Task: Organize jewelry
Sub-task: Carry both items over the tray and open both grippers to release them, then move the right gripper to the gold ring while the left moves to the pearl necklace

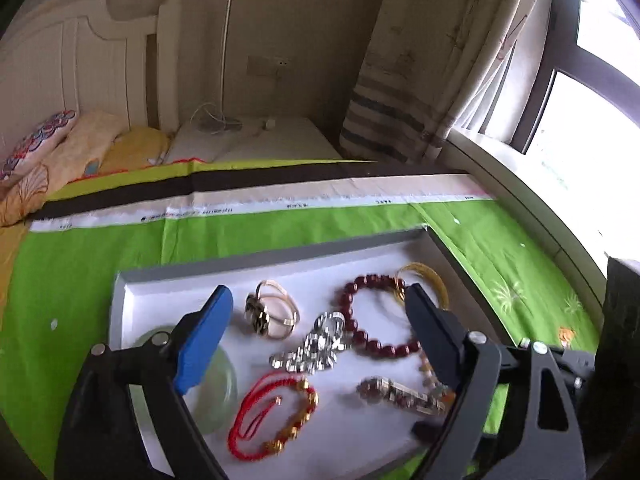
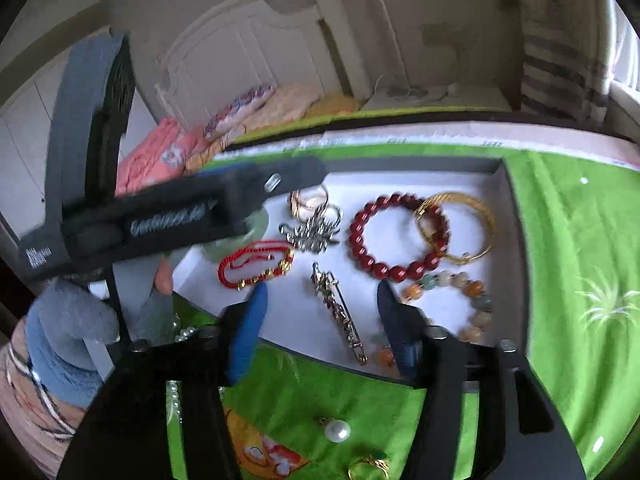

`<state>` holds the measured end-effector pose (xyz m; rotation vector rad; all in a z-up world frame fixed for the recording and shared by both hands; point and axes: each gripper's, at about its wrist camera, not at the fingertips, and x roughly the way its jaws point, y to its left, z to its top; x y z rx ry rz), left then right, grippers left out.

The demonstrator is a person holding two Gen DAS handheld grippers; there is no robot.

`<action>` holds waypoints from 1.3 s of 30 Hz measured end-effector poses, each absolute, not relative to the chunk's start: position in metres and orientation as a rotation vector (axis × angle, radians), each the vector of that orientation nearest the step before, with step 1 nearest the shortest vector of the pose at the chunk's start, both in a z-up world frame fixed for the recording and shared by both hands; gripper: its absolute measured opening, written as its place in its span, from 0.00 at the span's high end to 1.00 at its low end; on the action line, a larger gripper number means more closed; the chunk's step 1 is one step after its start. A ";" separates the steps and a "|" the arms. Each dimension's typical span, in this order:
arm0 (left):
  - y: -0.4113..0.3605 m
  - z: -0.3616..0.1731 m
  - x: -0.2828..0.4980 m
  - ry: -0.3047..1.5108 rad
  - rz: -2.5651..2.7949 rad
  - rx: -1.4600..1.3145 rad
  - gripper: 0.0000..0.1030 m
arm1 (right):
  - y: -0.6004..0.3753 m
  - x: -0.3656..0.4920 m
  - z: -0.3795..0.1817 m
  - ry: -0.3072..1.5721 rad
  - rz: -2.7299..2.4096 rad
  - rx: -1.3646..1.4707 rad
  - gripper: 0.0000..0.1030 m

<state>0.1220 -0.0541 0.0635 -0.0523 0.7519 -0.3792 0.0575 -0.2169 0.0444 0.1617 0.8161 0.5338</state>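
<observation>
Most pieces lie in the shallow white cardboard tray (image 2: 508, 200) – a round white pearl pendant (image 2: 337, 431) and what looks like a gold ring (image 2: 368, 468) wait outside – both tongs spread, empty.

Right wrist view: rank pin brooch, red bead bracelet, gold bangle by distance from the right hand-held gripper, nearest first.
From the right hand-held gripper:
1. Pin brooch, lying between the fingers, untouched.
2. Red bead bracelet, farther back in the tray, right of centre.
3. Gold bangle, far right, overlapping the bracelet.
</observation>
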 end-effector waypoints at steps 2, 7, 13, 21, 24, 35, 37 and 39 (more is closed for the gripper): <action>-0.046 0.068 0.111 0.729 -0.352 -0.051 0.13 | -0.221 0.050 0.049 0.800 0.534 0.169 0.45; -0.019 0.080 0.079 0.667 -0.242 -0.059 0.02 | -0.232 0.030 0.052 0.783 0.526 0.187 0.45; 0.010 0.078 0.031 0.665 -0.142 -0.056 0.02 | -0.251 0.002 0.044 0.790 0.502 0.214 0.45; 0.062 0.062 -0.031 0.659 -0.028 -0.120 0.02 | -0.291 -0.021 0.038 0.784 0.407 0.272 0.41; 0.082 0.054 -0.045 0.659 -0.002 -0.181 0.02 | -0.303 -0.025 0.036 0.776 0.379 0.317 0.41; 0.113 0.029 -0.047 0.718 -0.031 -0.333 0.02 | -0.298 -0.024 0.031 0.769 0.383 0.295 0.37; 0.114 0.025 -0.045 0.744 -0.042 -0.349 0.02 | -0.291 -0.024 0.031 0.790 0.397 0.257 0.37; 0.113 0.023 -0.041 0.750 -0.042 -0.354 0.02 | -0.275 -0.024 0.030 0.815 0.401 0.171 0.38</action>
